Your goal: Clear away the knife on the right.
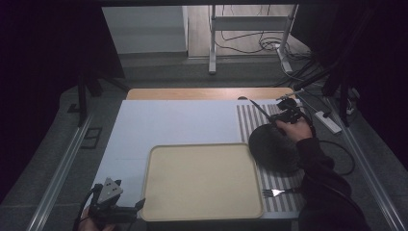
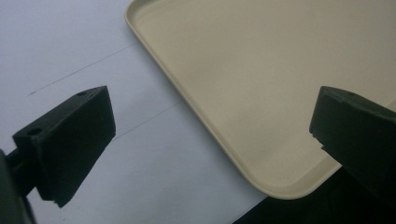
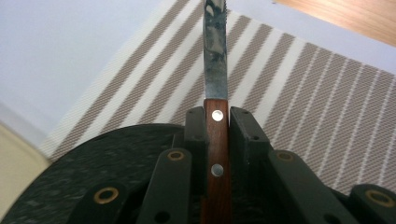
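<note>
My right gripper (image 1: 280, 120) is shut on a knife (image 3: 215, 84) with a wooden riveted handle; the steel blade (image 1: 259, 109) points away to the upper left, held above the striped placemat (image 1: 250, 120). Just below the knife lies a dark round plate (image 1: 274, 148) on the placemat; its near part shows under the jaws in the right gripper view as the dark plate (image 3: 93, 172). A fork (image 1: 274, 193) lies on the placemat near the front edge. My left gripper (image 1: 137, 208) stands open by the front left corner of the beige tray (image 1: 202, 180), nothing between its fingers (image 2: 70, 140).
The tray (image 2: 243, 79) sits on a white sheet (image 1: 159, 120) that covers the wooden table (image 1: 192, 93). A power strip (image 1: 328, 121) and cables lie to the right of the table. A metal stand (image 1: 211, 43) rises behind it.
</note>
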A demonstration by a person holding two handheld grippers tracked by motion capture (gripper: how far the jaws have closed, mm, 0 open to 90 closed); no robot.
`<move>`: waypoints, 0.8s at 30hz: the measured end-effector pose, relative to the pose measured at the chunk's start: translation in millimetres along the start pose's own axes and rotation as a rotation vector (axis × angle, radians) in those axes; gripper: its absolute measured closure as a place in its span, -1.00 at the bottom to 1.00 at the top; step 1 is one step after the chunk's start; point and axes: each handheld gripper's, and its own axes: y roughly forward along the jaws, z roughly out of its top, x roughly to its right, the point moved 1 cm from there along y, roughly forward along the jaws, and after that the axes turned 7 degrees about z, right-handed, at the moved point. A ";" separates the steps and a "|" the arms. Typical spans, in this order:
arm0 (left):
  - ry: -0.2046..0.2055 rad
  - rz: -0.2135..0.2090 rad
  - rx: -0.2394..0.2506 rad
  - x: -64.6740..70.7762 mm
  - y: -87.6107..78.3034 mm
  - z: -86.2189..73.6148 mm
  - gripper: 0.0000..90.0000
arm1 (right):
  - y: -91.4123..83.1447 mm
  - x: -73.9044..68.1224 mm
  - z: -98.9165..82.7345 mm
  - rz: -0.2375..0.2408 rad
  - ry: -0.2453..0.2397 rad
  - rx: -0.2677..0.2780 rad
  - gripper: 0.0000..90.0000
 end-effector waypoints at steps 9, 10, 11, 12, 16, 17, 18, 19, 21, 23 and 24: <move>-0.002 0.001 0.002 0.0 -0.3 -0.2 -1.00 | -9.1 -30.3 -9.5 0.029 -0.019 0.012 0.73; -0.002 0.001 0.003 0.0 -0.3 -0.2 -1.00 | -10.6 -33.4 -11.3 0.033 -0.019 0.017 0.73; -0.003 0.001 0.003 0.1 -0.3 -0.2 -1.00 | -13.2 -40.4 -14.9 0.041 -0.023 0.019 0.73; -0.003 0.002 0.003 0.0 -0.3 -0.2 -1.00 | -13.2 -40.4 -14.9 0.041 -0.023 0.019 0.73; -0.004 0.002 0.004 0.0 -0.5 -0.2 -1.00 | -18.2 -55.1 -21.9 0.057 -0.034 0.024 0.73; -0.005 0.002 0.004 0.0 -0.5 -0.2 -1.00 | -19.4 -58.6 -23.4 0.056 -0.044 0.024 0.73; -0.005 0.002 0.004 -0.1 -0.5 -0.2 -1.00 | -20.8 -62.2 -25.0 0.058 -0.046 0.024 0.73; -0.004 0.002 0.004 -0.2 -0.6 -0.2 -1.00 | -22.1 -65.3 -26.7 0.062 -0.049 0.025 0.73; -0.005 0.003 0.004 -0.1 -0.5 -0.2 -1.00 | -24.5 -71.9 -30.5 0.068 -0.053 0.025 0.73; -0.003 0.003 0.005 0.1 -0.6 -0.2 -1.00 | -26.2 -78.6 -34.9 0.072 -0.052 0.026 0.73; -0.003 0.003 0.004 0.1 -0.5 -0.2 -1.00 | -27.7 -85.6 -39.5 0.077 -0.057 0.021 0.73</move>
